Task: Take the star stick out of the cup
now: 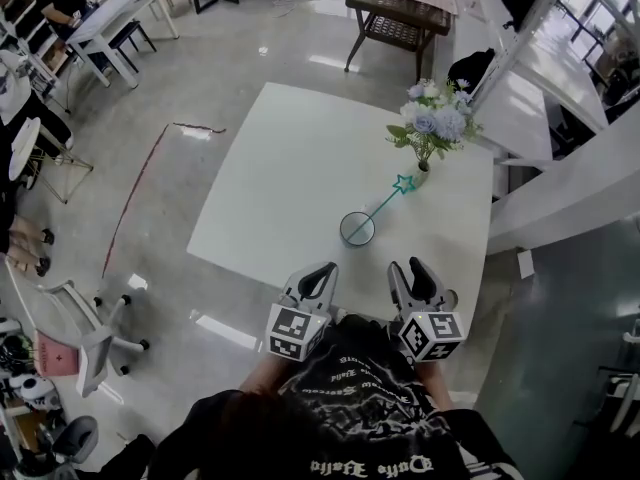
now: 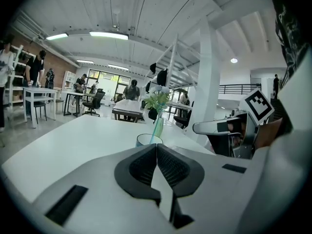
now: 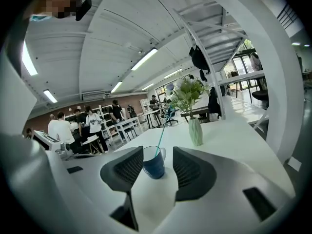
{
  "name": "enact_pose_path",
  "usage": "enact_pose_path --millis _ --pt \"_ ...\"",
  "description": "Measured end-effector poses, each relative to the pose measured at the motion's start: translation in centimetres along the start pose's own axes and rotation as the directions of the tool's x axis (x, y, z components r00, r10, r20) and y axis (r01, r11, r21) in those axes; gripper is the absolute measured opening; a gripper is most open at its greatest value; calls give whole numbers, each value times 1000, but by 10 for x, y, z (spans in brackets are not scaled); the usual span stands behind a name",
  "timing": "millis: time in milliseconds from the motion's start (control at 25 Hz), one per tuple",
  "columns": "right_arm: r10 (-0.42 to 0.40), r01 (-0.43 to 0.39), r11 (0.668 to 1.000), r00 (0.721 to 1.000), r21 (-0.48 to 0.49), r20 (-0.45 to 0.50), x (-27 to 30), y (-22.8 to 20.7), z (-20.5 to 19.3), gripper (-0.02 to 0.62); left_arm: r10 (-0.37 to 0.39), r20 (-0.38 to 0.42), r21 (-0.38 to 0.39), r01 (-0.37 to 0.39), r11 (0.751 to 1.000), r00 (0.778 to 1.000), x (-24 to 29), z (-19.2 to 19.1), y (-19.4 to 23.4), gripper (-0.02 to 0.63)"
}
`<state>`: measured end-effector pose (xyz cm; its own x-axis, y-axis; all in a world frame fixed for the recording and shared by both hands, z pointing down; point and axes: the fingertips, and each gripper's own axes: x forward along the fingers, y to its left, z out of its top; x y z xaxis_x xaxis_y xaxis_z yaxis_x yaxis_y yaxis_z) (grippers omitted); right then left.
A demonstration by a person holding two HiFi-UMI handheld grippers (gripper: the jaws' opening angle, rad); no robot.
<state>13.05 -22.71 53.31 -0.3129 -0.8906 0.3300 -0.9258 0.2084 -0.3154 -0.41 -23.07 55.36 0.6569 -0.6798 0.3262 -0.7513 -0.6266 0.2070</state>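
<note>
Open-plan office, polished grey floor (image 1: pixel 200 58), white square table (image 1: pixel 290 158) viewed steeply from above. Toward the table's near edge, a blue cup (image 1: pixel 357 229), upright, with the teal star stick (image 1: pixel 386 202) standing in it, slanted out over the rim to the cup's far right, star end high and clear of the cup. Just past the cup on that same side, a pale vase of white and blue flowers (image 1: pixel 432 128), the vase base close beside the stick's star. On the near side of the cup, two hand-held grippers side by side over the table edge, a marker cube at the back of each, a black printed shirt below them. Left gripper (image 1: pixel 322 272) to the cup's near left, apart from it, jaws clenched together with nothing between them. Right gripper (image 1: pixel 406 266) to the cup's near right, jaws released and spread wide; in the right gripper view, the cup and stick seen through the gap, ahead of the tips, touched by neither pad. Beyond the cup, past the far table edge, a dark wicker bench (image 1: pixel 400 18); well to the cup's left, a white office chair (image 1: pixel 95 340) on the floor and people at desks along the wall.
</note>
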Motion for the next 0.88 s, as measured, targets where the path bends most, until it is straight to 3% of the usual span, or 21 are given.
enact_pose_path --millis 240,680,880 --pt "65 -65 998 998 15 -4 16 5 15 233 33 4 -15 -33 999 999 -3 4 -1 20" --pt "129 -130 991 992 21 5 60 0 33 232 127 27 -27 -127 992 991 -17 6 9 20" --pt "150 -150 989 989 19 -11 82 -4 36 199 179 40 -26 -178 984 983 -28 7 14 20"
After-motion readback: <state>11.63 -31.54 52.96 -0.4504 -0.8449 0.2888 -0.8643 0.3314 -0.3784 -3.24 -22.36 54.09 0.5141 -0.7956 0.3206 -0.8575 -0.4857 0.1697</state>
